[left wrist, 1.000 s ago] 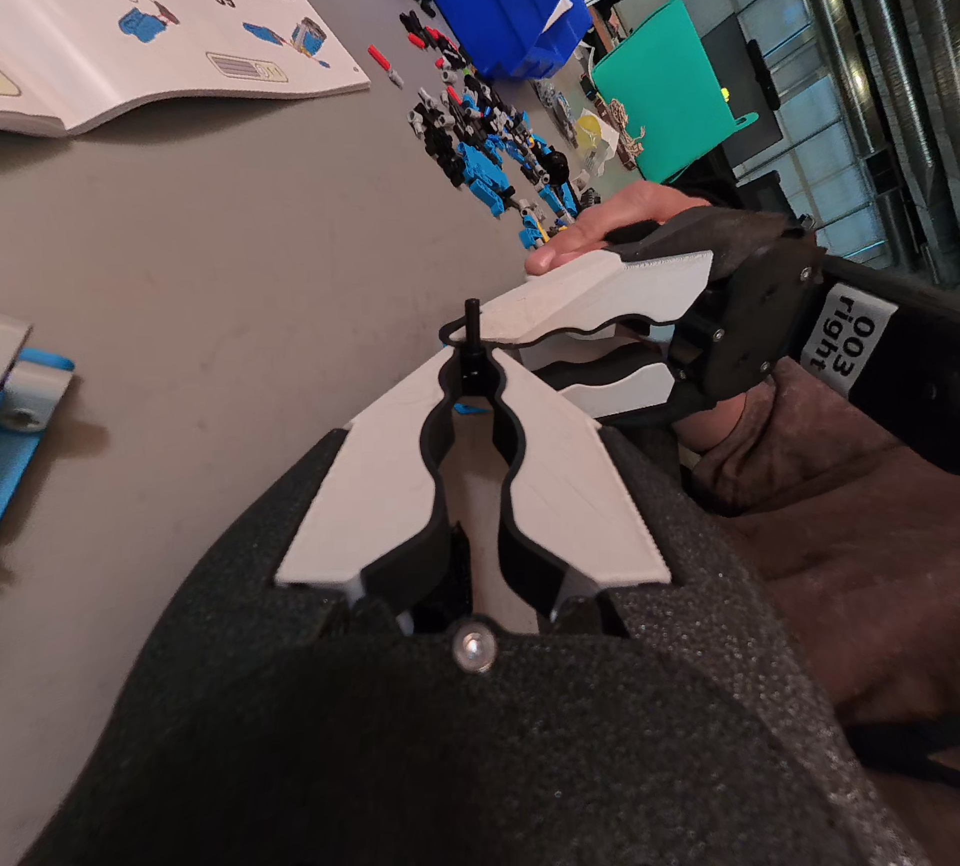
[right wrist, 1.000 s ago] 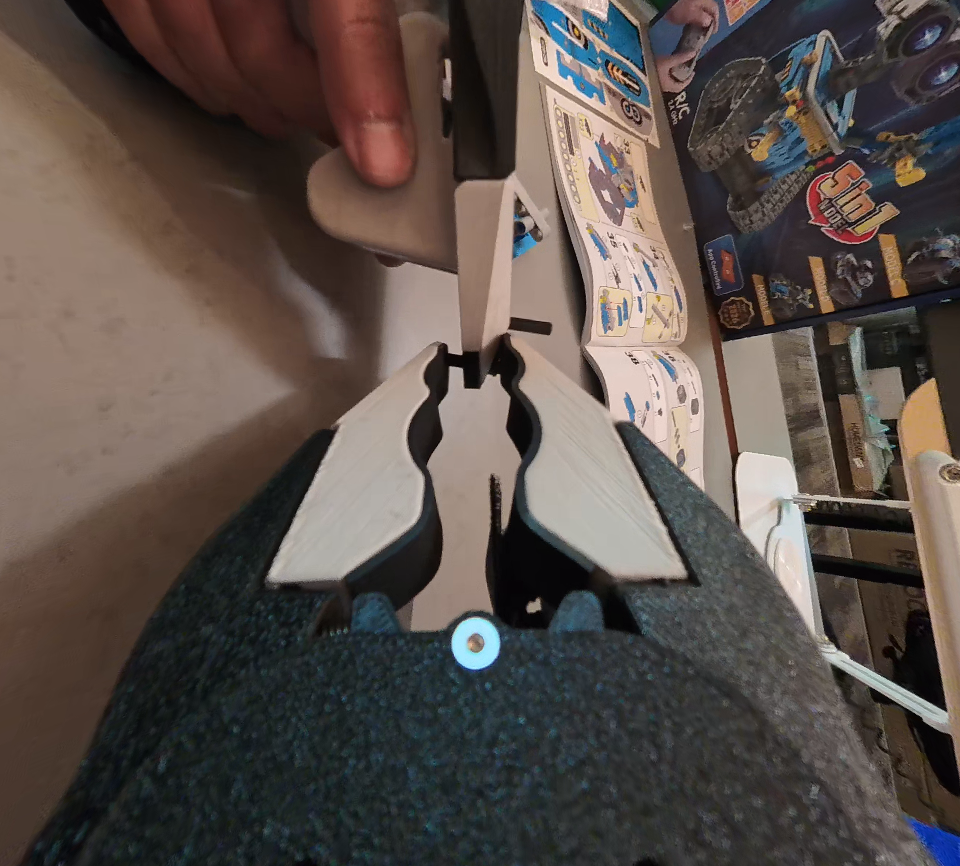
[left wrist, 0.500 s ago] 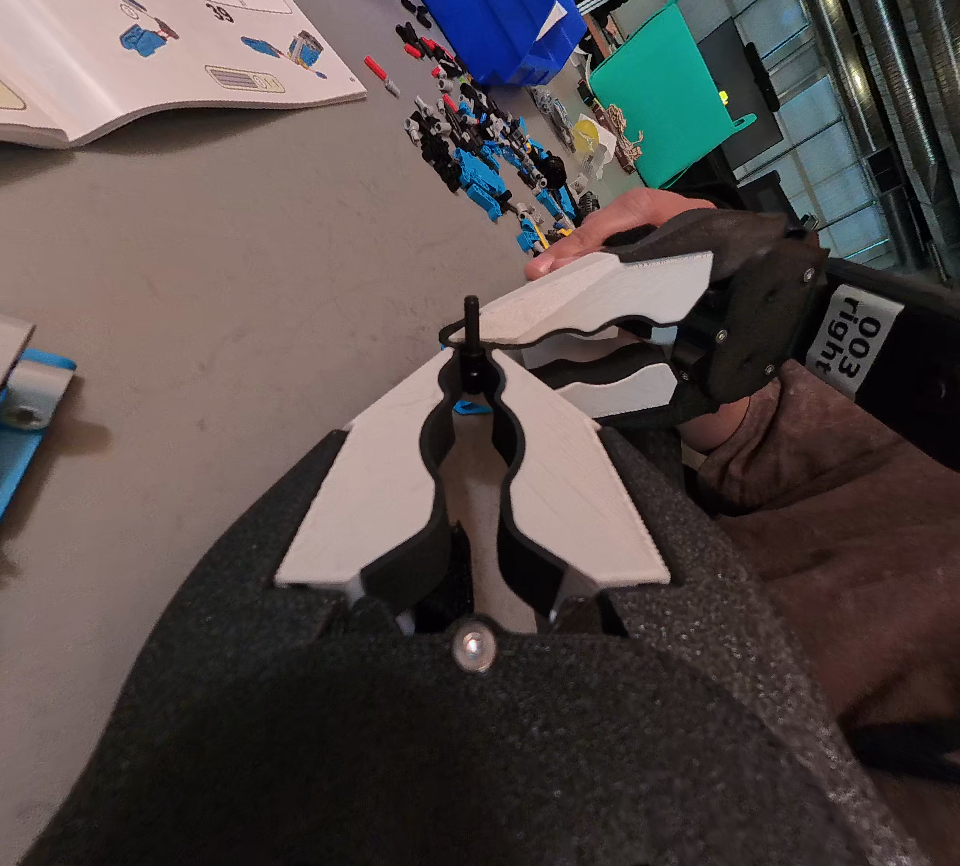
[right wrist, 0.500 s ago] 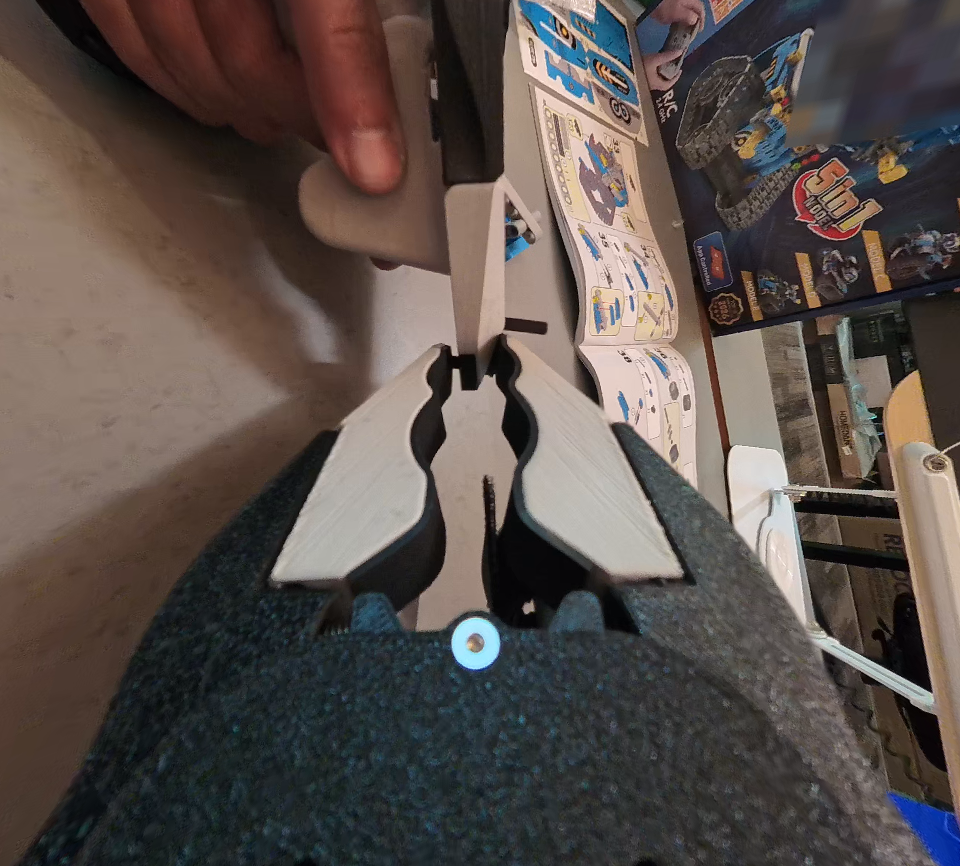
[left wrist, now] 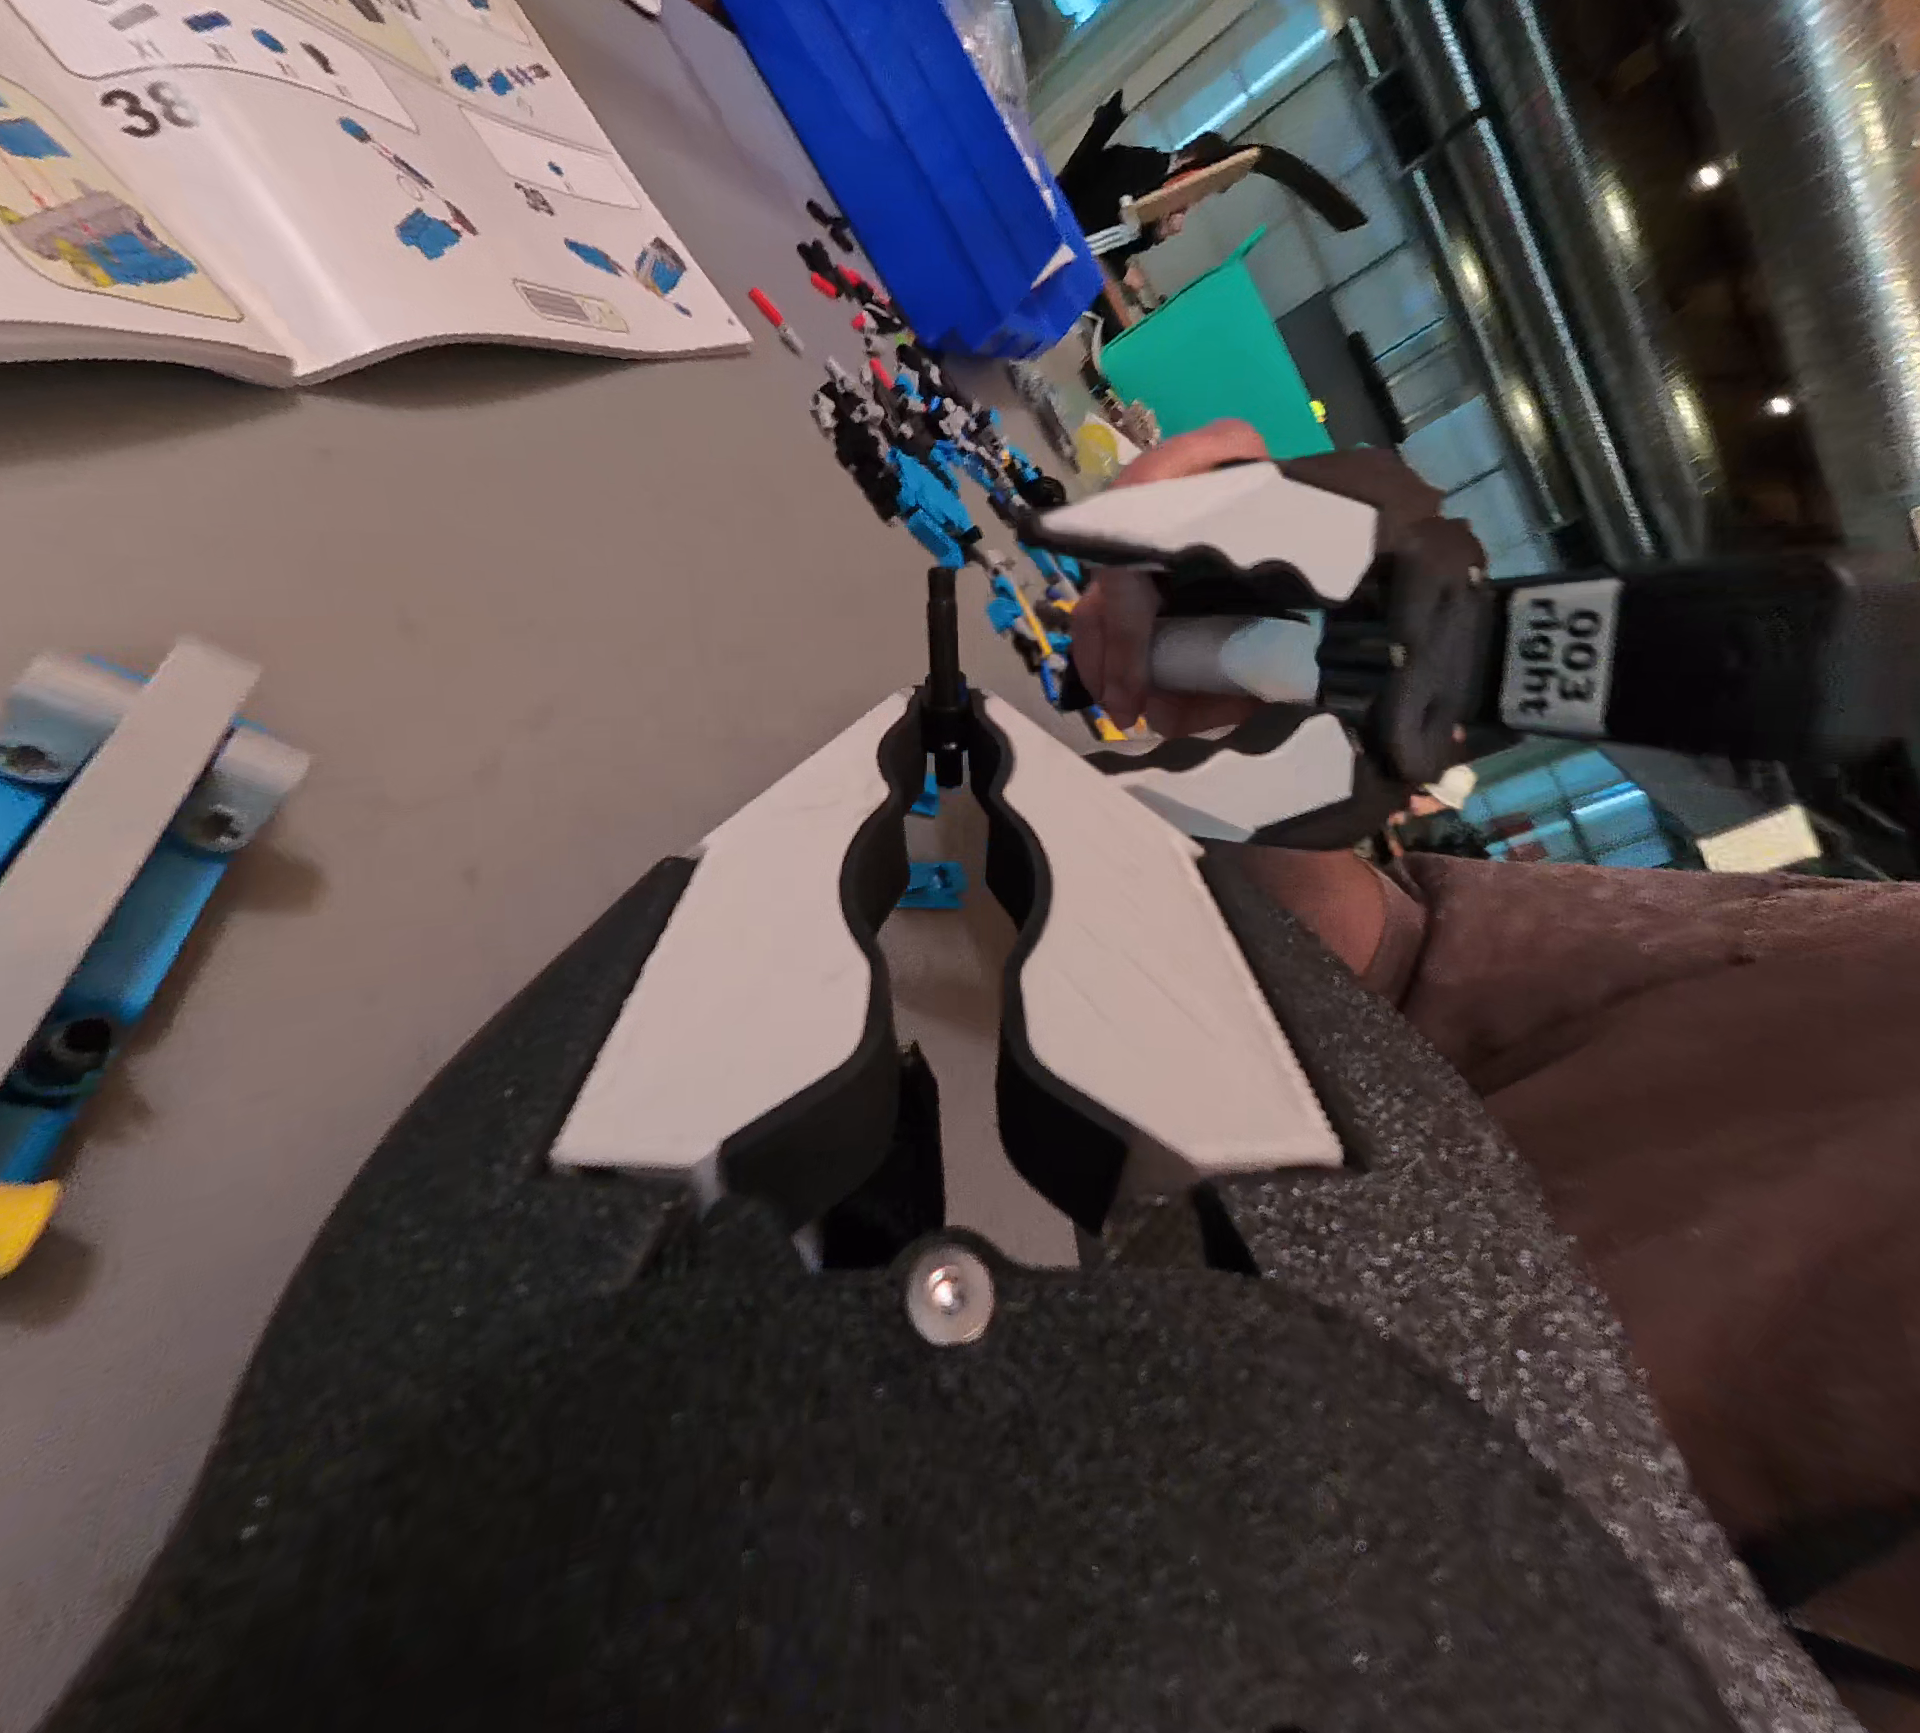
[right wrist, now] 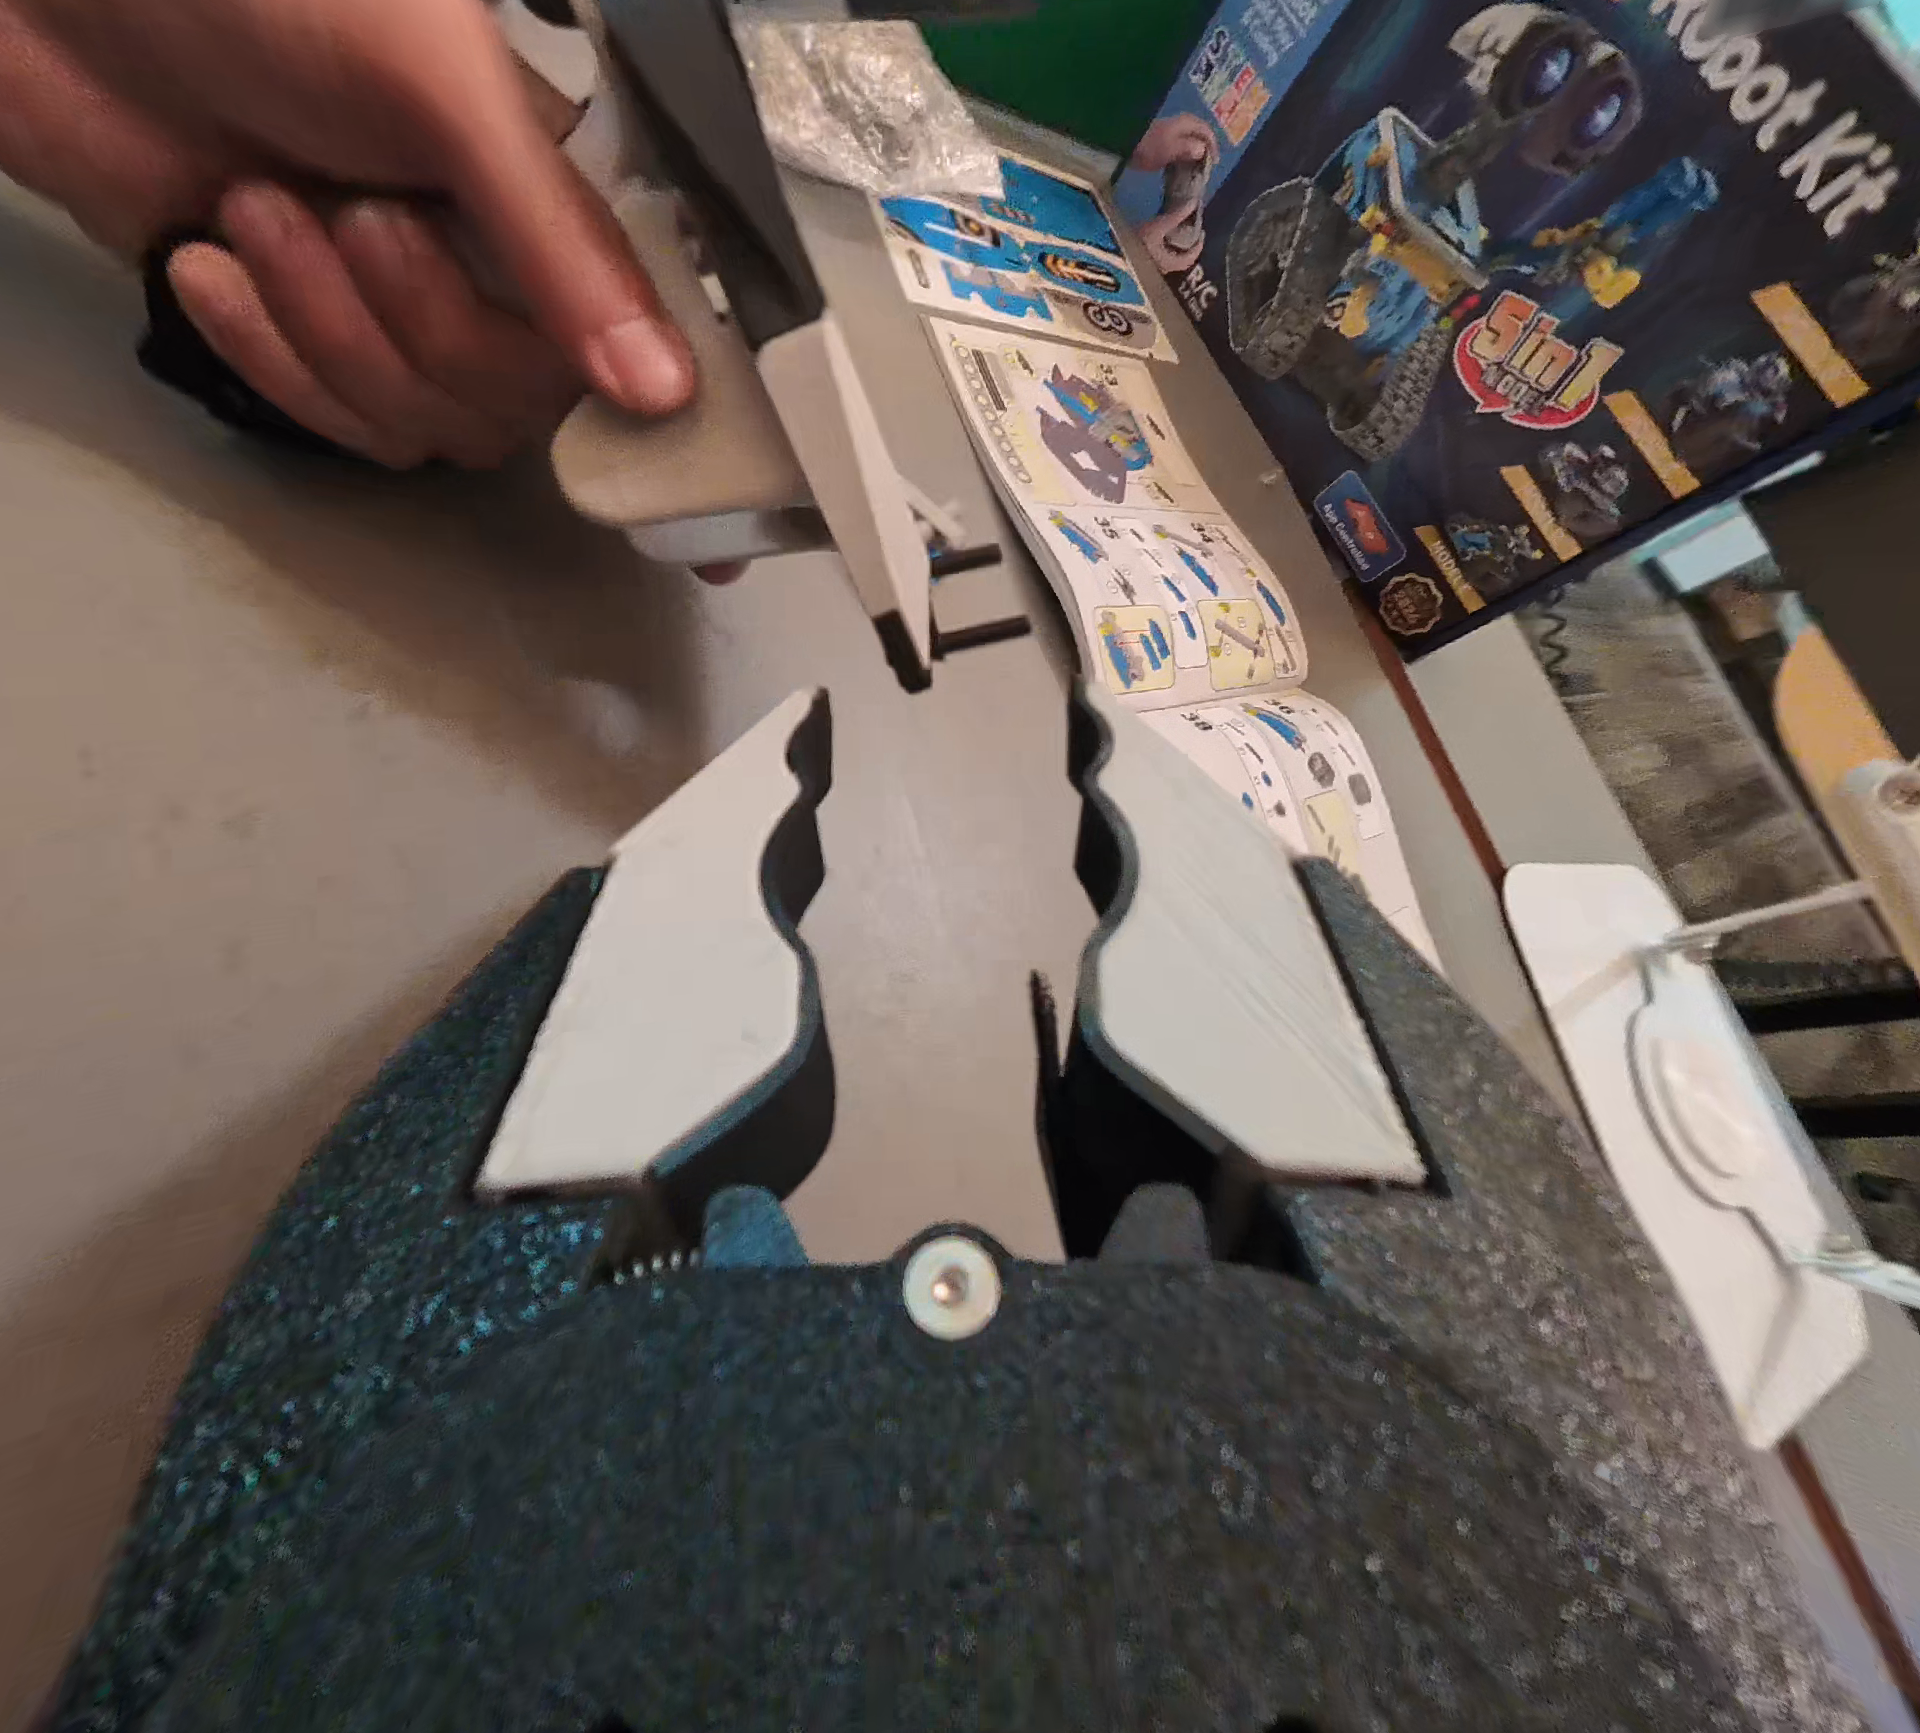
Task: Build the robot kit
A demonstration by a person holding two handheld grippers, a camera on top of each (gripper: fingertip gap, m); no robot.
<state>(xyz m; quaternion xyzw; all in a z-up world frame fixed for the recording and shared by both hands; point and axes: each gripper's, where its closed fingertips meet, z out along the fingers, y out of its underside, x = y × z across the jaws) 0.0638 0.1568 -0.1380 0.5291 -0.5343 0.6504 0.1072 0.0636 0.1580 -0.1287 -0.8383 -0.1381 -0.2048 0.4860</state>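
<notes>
The left tongs (left wrist: 943, 733) were pressed together on a small black pin (left wrist: 943, 644), which stood out past their tips above the grey tabletop (left wrist: 520, 592). The right tongs (right wrist: 948, 722) were spread wide and held nothing; they were near the left tongs but apart from them. A small blue piece (left wrist: 932, 883) lay on the tabletop under the left tongs. An open instruction booklet (left wrist: 312, 156), a pile of small blue and black parts (left wrist: 925, 457) and a blue bin (left wrist: 883, 83) lay farther off. In the right wrist view, a kit box (right wrist: 1538, 208) stood beside the booklet.
</notes>
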